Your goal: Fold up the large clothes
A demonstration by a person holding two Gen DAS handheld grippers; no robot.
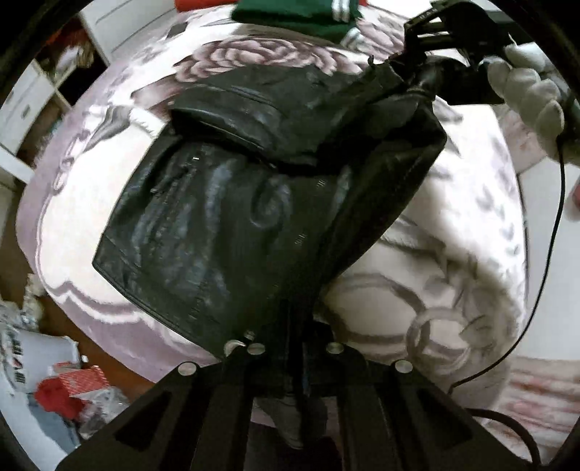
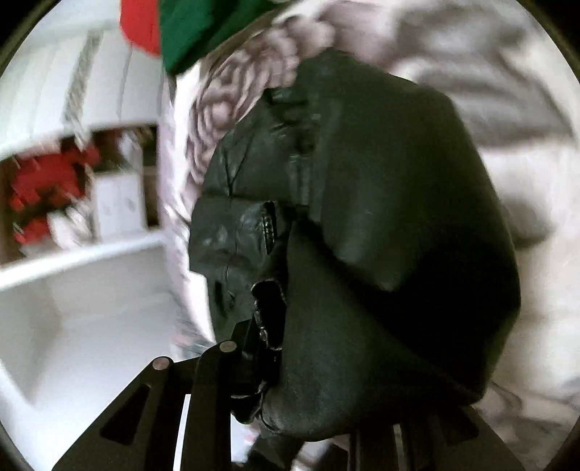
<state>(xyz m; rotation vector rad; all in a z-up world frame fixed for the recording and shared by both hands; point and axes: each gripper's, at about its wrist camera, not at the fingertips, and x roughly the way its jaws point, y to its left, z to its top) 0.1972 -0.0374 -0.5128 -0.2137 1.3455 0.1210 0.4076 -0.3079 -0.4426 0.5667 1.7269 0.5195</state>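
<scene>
A black leather jacket (image 1: 224,217) lies partly folded on a bed with a pale floral cover (image 1: 453,224). My left gripper (image 1: 293,347) is shut on the jacket's near edge at the bottom of the left wrist view. My right gripper (image 1: 424,47) shows at the top right of that view, held by a white-gloved hand (image 1: 525,90), shut on the jacket's far corner and lifting it. In the right wrist view the jacket (image 2: 380,235) bunches over the right gripper (image 2: 268,362), hiding its right finger.
A green garment (image 1: 297,14) and a red one (image 2: 139,25) lie at the far end of the bed. White shelves (image 2: 72,253) stand beside the bed. Clutter (image 1: 65,391) lies on the floor at lower left. A black cable (image 1: 543,290) hangs at right.
</scene>
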